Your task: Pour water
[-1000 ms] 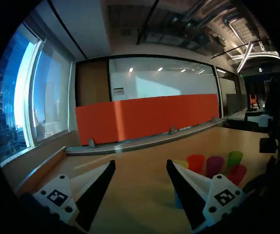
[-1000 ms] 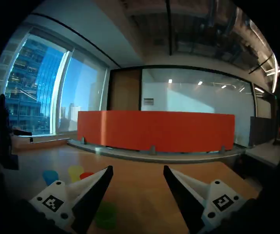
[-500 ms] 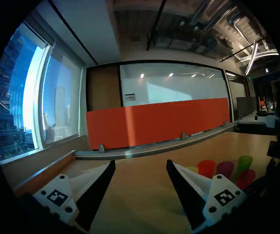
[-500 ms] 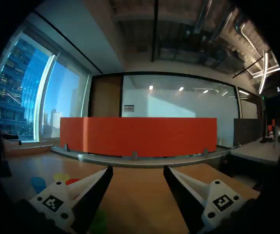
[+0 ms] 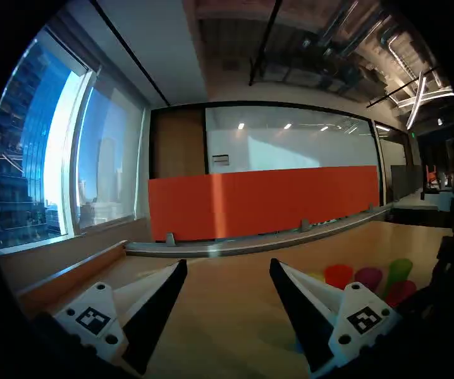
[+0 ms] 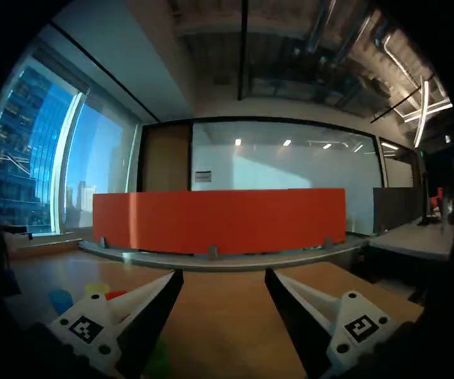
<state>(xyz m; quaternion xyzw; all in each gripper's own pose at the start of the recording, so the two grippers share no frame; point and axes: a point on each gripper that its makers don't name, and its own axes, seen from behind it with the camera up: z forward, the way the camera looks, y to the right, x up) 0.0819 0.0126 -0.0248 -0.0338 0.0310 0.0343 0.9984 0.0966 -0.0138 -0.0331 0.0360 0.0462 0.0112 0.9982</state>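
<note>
The left hand-held gripper [image 5: 227,261] is held wide open over the tabletop [image 5: 227,328], nothing grasped, coloured cups [image 5: 339,275] nearby; the right hand-held gripper [image 6: 223,271] is likewise spread, empty.

An orange partition [image 5: 265,199] is running along the far edge of the wooden table [image 5: 227,316], sitting in a grey metal rail [image 5: 258,243]; behind it a glass wall [image 5: 290,148] is reflecting small ceiling lamps, with a brown wooden panel [image 5: 176,145] standing to its left; tall windows [image 5: 31,170] are letting in blue daylight, and high-rise buildings [image 6: 12,164] are showing through them; exposed pipes [image 5: 328,38] are running along the dark ceiling; crossed light strips [image 5: 417,95] are glowing at the upper right; a neighbouring desk [image 6: 417,234] is standing beyond the table's right end.
</note>
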